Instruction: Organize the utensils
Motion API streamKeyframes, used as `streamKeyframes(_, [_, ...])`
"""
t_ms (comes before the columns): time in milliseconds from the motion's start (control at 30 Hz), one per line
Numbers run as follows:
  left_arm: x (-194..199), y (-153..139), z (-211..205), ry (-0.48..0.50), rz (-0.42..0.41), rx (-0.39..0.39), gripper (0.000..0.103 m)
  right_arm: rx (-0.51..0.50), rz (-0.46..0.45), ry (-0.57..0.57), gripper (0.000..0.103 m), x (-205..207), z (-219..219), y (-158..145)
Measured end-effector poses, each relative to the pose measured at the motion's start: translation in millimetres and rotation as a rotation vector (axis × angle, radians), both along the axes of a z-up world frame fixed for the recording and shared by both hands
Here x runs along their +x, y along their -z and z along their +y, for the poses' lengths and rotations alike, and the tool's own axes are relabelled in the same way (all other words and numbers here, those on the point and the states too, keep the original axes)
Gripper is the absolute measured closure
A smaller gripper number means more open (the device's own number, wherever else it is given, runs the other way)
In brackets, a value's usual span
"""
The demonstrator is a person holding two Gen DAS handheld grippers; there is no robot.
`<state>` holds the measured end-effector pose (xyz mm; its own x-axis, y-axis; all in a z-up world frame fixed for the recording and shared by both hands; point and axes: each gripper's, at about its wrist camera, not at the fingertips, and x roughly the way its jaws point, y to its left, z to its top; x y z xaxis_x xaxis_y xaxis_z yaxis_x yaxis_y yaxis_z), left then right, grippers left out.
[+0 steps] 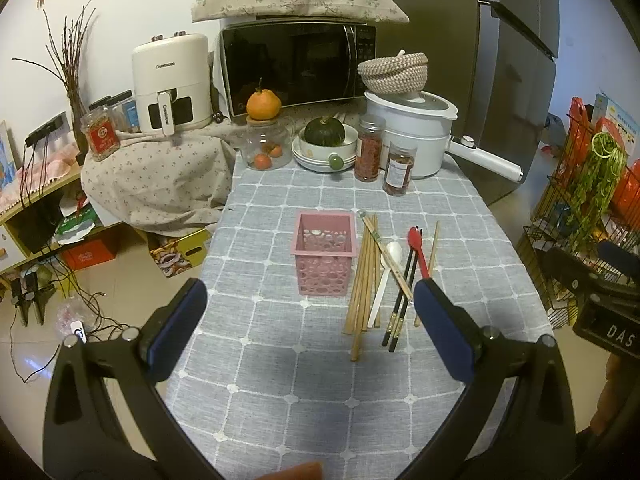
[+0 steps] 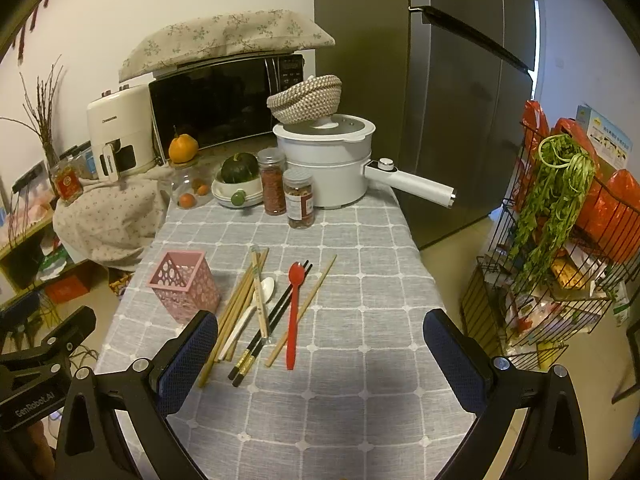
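Observation:
A pink perforated utensil holder (image 1: pixel 324 254) (image 2: pixel 185 285) stands empty on the grey checked tablecloth (image 1: pixel 280 380). To its right lie several wooden chopsticks (image 1: pixel 364 280) (image 2: pixel 240 304), a white spoon (image 1: pixel 385 276) (image 2: pixel 250 316), black chopsticks (image 1: pixel 400 304) (image 2: pixel 272 318), a red spoon (image 1: pixel 418 250) (image 2: pixel 294 312) and a single wooden chopstick (image 2: pixel 306 306). My left gripper (image 1: pixel 310 300) is open and empty, above the near table in front of the holder. My right gripper (image 2: pixel 320 334) is open and empty, in front of the utensils.
At the table's far end stand a white electric pot (image 2: pixel 332 164) with a woven basket on it, two spice jars (image 2: pixel 298 196), a bowl holding a green squash (image 2: pixel 239 184) and a glass jar. A microwave (image 1: pixel 296 64) and air fryer stand behind. A wire rack (image 2: pixel 560 260) stands right.

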<state>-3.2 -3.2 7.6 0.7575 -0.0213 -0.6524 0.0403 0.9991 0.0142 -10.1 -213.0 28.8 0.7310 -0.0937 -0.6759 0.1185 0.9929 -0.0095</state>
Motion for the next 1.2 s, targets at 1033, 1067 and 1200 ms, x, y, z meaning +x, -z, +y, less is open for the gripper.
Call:
streamKeyframes(1033, [-1.7, 4.4, -0.7, 0.008, 0.003, -0.001, 0.0, -0.001, 0.003, -0.001, 0.0, 0.6, 0.0, 3.8])
streamKeyframes(1067, [-1.4, 4.8, -0.9, 0.009, 0.003, -0.002, 0.0, -0.001, 0.003, 0.0, 0.0, 0.3, -0.1, 3.6])
streamKeyframes(1200, [-2.1, 5.4, -0.9, 0.008, 0.0, 0.0, 0.0, -0.002, 0.004, 0.0, 0.0, 0.8, 0.0, 3.4])
